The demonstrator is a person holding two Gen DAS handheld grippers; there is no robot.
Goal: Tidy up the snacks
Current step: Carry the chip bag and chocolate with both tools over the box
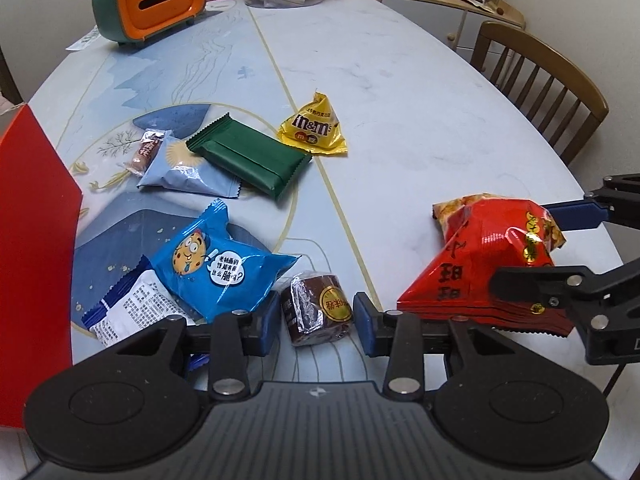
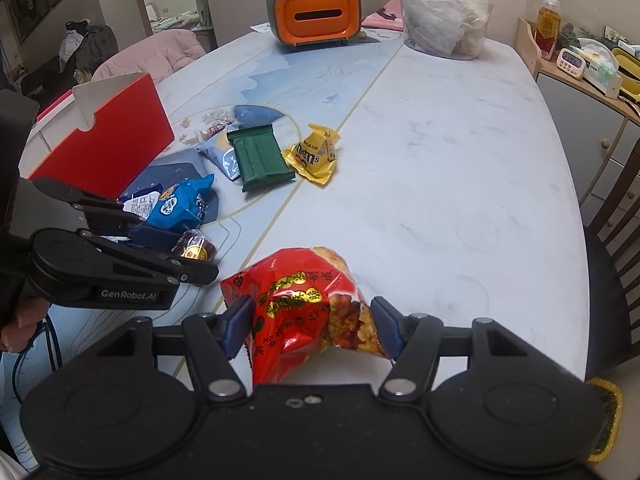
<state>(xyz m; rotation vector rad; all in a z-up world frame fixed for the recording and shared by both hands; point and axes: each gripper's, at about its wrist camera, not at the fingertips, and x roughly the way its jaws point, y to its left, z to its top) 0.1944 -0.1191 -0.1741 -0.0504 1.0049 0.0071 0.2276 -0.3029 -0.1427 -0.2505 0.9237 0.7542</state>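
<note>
Black-framed and blue-padded, your right gripper (image 2: 312,322) sits low over the table (image 2: 460,168), its jaws set around the red snack bag (image 2: 304,304) with the pads against the bag's two sides. Your left gripper (image 1: 316,320) hovers with jaws spread, a small brown wrapped cake (image 1: 316,308) lying between the pads without touching them. Pale marble-patterned tabletop carries a blue cookie packet (image 1: 216,264), a green bar (image 1: 248,156), a yellow M&M's pouch (image 1: 314,128) and an orange tissue box (image 1: 150,0). A red box (image 2: 104,140) stands at the left edge. The crinkled red bag bears gold lettering.
</note>
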